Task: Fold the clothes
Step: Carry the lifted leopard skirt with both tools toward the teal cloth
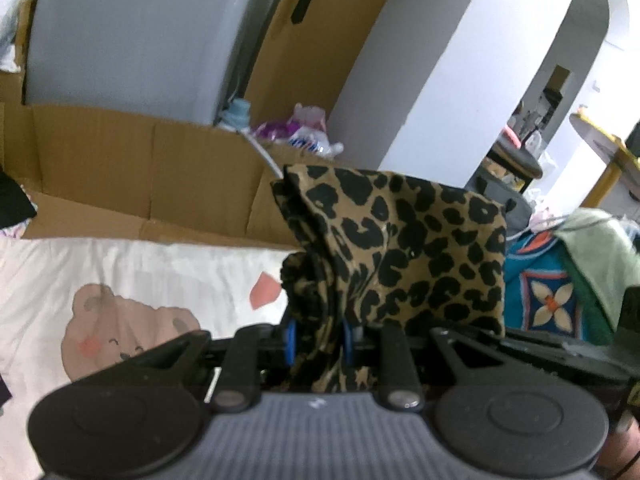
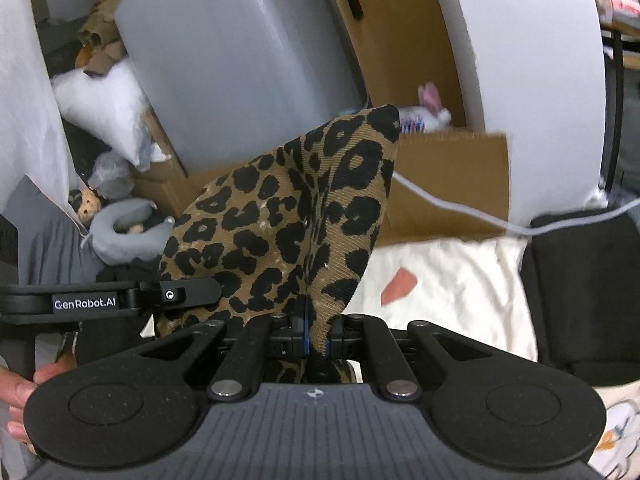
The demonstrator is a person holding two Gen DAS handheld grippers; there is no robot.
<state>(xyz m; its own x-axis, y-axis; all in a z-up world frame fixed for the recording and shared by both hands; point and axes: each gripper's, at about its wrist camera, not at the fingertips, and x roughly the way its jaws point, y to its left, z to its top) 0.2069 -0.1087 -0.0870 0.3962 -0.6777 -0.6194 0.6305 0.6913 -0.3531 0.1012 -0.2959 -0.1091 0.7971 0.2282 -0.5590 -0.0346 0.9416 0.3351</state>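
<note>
A leopard-print garment (image 1: 404,248) is held up in the air above a white bedsheet with a bear print (image 1: 120,280). My left gripper (image 1: 318,340) is shut on a bunched fold of it, cloth filling the gap between the blue pads. In the right wrist view the same leopard-print garment (image 2: 280,220) stands up in a peak, and my right gripper (image 2: 318,332) is shut on a thin edge of it. The left gripper's black body (image 2: 120,300) and a hand (image 2: 20,396) show at the left of that view.
Flattened cardboard (image 1: 140,168) leans behind the bed, by a grey appliance (image 2: 240,60) and a white pillar (image 1: 460,60). A pile of clothes (image 1: 560,280) lies to the right. A black cushion (image 2: 580,300), a white cable (image 2: 460,208) and soft toys (image 2: 120,220) lie around the bed.
</note>
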